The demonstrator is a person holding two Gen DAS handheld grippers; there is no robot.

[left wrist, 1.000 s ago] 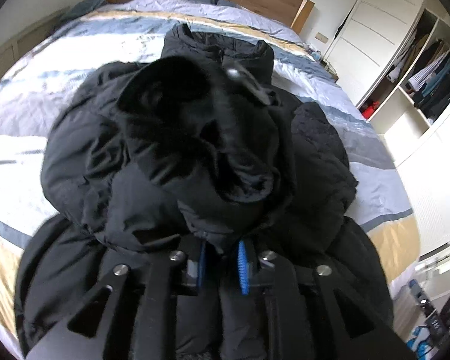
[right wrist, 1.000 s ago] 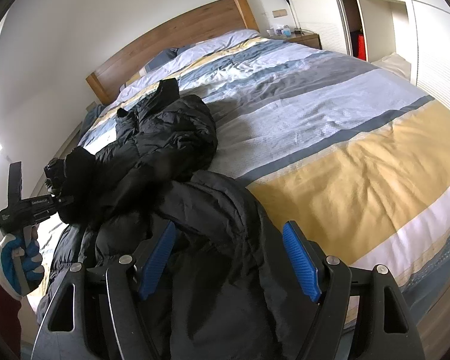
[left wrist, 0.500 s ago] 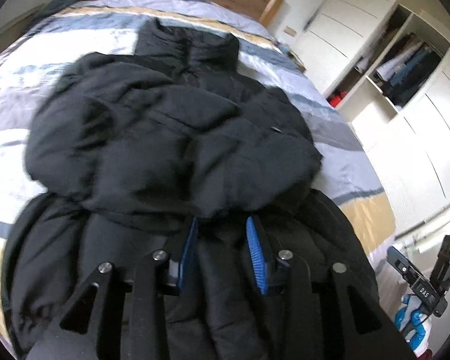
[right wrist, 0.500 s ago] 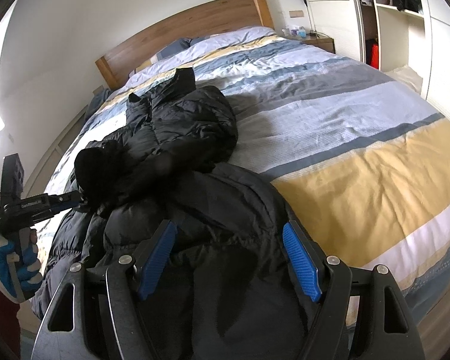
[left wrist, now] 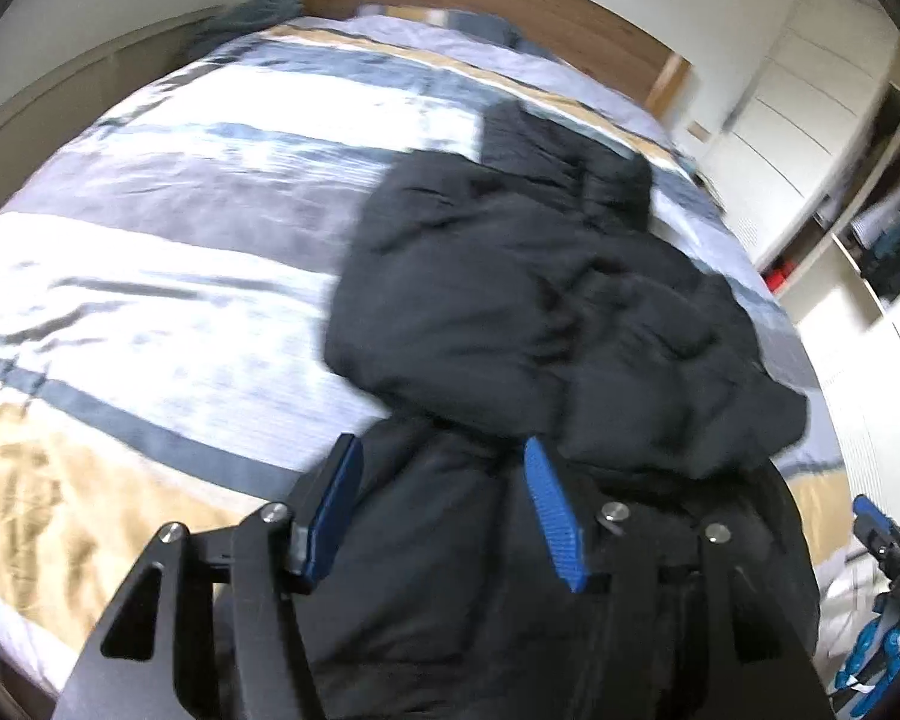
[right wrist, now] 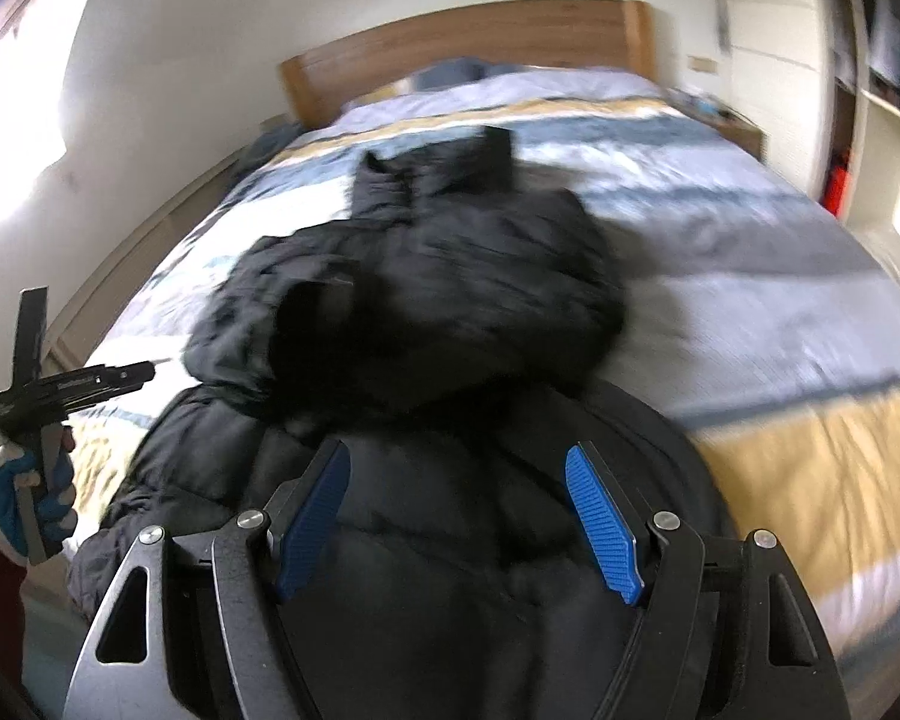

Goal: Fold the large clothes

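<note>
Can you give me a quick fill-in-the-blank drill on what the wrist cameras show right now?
1. The jacket on the bed is ____ in colour.
2. The fingers' pads on the right gripper are ____.
3. The left gripper is opening, with ____ pinched between its fingers.
4. The headboard is made of ____.

Missing words: black; blue; nothing; wood

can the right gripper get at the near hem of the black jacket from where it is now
Probably yes. The right gripper is open and empty, right over the jacket at the bed's near end, with nothing between. The left gripper is off to the side.
</note>
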